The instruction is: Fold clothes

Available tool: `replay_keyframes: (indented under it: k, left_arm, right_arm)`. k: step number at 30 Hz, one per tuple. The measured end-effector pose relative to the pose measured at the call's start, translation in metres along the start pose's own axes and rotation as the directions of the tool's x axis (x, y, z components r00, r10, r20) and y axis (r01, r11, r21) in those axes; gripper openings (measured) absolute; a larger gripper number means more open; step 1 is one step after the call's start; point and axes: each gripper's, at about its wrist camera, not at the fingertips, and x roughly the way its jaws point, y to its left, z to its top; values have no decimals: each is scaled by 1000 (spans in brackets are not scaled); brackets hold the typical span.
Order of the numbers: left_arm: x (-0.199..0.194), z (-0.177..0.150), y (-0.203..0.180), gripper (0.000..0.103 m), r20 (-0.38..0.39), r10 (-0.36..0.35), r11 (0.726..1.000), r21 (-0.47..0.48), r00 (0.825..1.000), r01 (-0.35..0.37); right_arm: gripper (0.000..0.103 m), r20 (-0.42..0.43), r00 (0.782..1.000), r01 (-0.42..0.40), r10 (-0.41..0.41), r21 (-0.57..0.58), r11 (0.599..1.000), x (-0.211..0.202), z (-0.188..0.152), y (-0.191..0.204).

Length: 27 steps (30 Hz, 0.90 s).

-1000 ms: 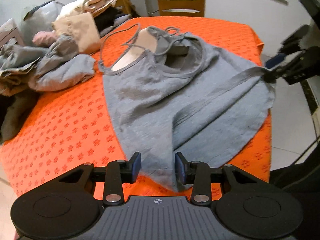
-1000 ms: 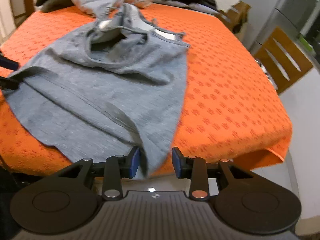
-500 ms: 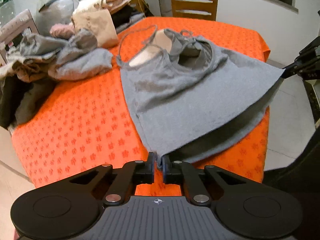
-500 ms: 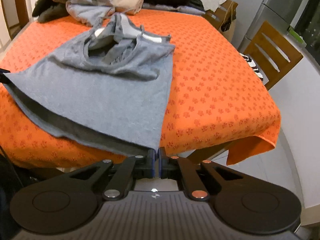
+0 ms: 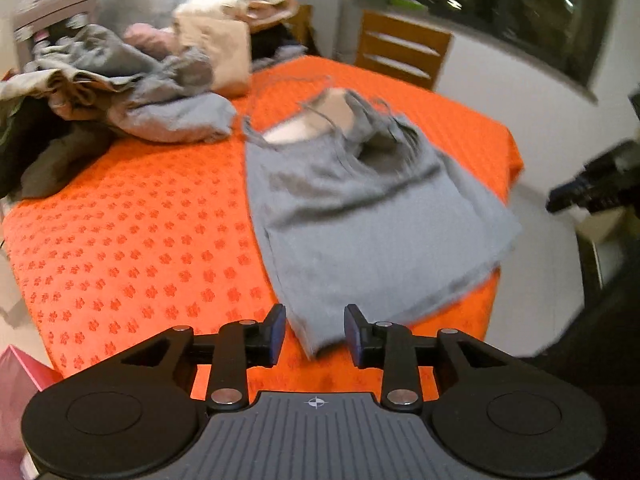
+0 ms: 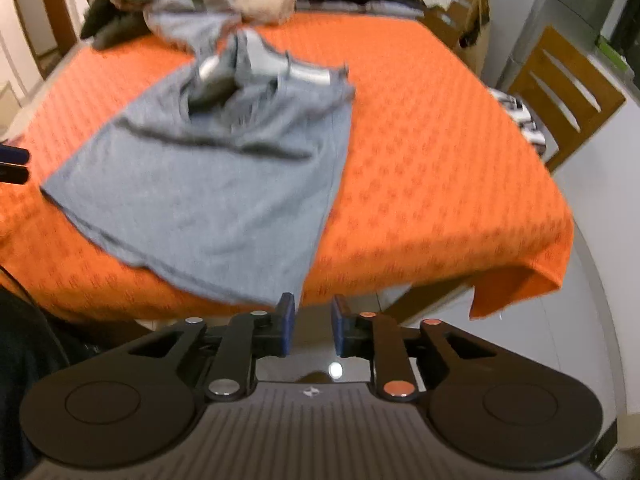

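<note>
A grey strappy top [image 5: 360,208] lies spread on the orange patterned tablecloth [image 5: 140,232], hem toward me, straps toward the far side. It also shows in the right wrist view [image 6: 208,184]. My left gripper [image 5: 315,334] is open, with one hem corner lying loose between its fingers. My right gripper [image 6: 313,330] is open and empty, just off the table edge beside the other hem corner. The right gripper [image 5: 592,188] also shows at the right of the left wrist view.
A pile of unfolded clothes [image 5: 120,92] covers the far left of the table; it also shows in the right wrist view [image 6: 208,4]. A wooden chair [image 5: 400,54] stands behind the table. The tablecloth corner [image 6: 516,284] hangs off the table edge.
Both grippers closed on the hem corners and lifted and stretched the top half a second ago. Now both have opened and let go, and the top lies flatter on the cloth.
</note>
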Motion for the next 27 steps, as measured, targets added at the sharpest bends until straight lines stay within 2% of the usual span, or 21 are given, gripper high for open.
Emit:
replay_keyframes:
  k: [5, 10, 13, 17, 19, 22, 27]
  left_arm:
    - [7, 20, -3, 35, 39, 58, 993, -101, 998, -54]
    - [18, 35, -15, 35, 56, 135, 972, -200, 989, -122]
    - [25, 42, -29, 35, 56, 184, 953, -254, 981, -164]
    - [34, 47, -51, 35, 40, 263, 919, -315, 964, -238]
    - [39, 51, -63, 35, 22, 307, 889, -363, 951, -279]
    - [49, 58, -82, 35, -16, 369, 829, -446, 929, -337]
    - [63, 70, -116, 35, -82, 454, 692, -594, 887, -410]
  right_arm:
    - [24, 67, 996, -56, 60, -64, 996, -7, 42, -10]
    - [24, 112, 979, -148, 169, -170, 974, -1, 92, -18]
    - [24, 107, 965, -208, 241, -254, 945, 8, 118, -22]
    - [24, 75, 934, -298, 349, -374, 878, 26, 152, -31]
    - [24, 49, 913, -347, 406, -432, 832, 38, 166, -36]
    - [24, 4, 876, -413, 482, -508, 756, 56, 181, -42]
    - [24, -85, 807, -509, 584, -602, 616, 77, 197, -59]
